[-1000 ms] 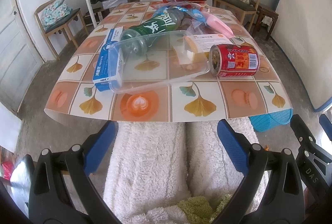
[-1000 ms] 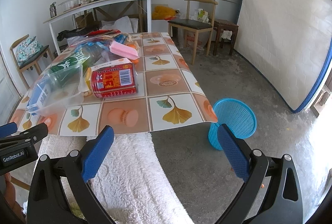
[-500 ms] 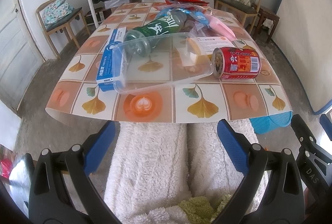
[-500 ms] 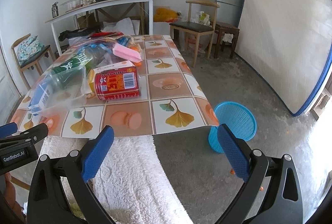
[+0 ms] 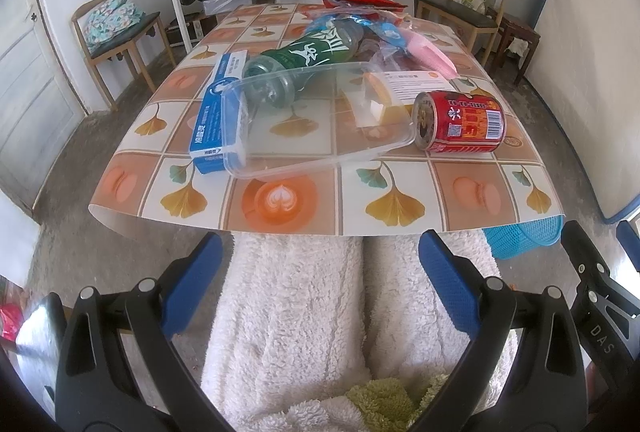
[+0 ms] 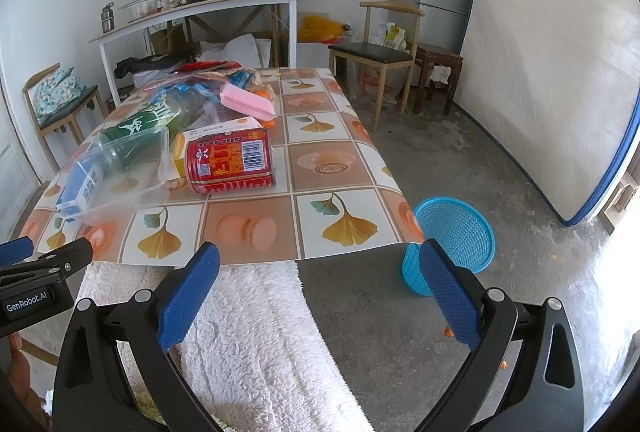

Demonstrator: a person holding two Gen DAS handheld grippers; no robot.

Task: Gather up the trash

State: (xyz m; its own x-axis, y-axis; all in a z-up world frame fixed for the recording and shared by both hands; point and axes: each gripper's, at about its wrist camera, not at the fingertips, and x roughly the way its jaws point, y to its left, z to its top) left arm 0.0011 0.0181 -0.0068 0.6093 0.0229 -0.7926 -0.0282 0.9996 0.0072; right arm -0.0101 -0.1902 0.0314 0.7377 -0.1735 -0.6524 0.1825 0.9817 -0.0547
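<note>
Hovering short of the counter [image 5: 460,199], both grippers, left [image 5: 320,272] and right [image 6: 320,276], hold jaws wide and empty; red can [image 6: 231,160] lies sideways.

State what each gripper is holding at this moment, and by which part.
Nothing is held. The left gripper and right gripper are both open and short of the table, apart from the trash.

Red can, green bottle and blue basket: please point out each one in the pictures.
red can [image 6: 230,164]: right wrist view, on the printed side of the can.
green bottle [image 5: 316,49]: left wrist view, on its green label.
blue basket [image 6: 456,232]: right wrist view, on the inner mesh wall.
</note>
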